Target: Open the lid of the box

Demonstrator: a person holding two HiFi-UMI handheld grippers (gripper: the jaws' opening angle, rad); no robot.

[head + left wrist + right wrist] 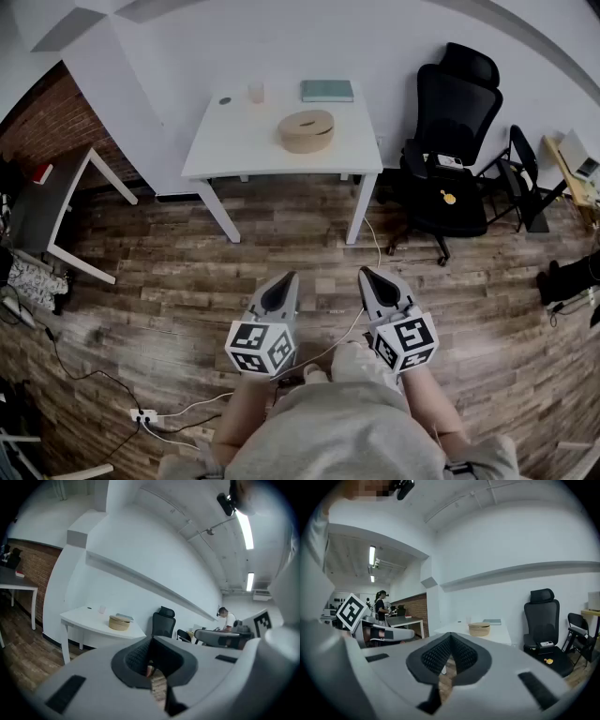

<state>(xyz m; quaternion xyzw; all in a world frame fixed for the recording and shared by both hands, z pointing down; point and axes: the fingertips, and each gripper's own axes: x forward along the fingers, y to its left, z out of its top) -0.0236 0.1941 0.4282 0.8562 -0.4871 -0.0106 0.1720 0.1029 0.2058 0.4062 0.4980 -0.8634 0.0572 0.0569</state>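
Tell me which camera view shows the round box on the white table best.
The head view. It looks down on the round box, so the whole lid and its place on the white table show. The left gripper view and right gripper view each show it only small, far off and side-on.

Closed hand-held gripper (151, 641) faces distant box (119, 622) on table (86, 619).

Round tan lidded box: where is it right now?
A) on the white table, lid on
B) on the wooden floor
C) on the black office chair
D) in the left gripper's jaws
A: the round tan lidded box stands on the white table, its lid in place.
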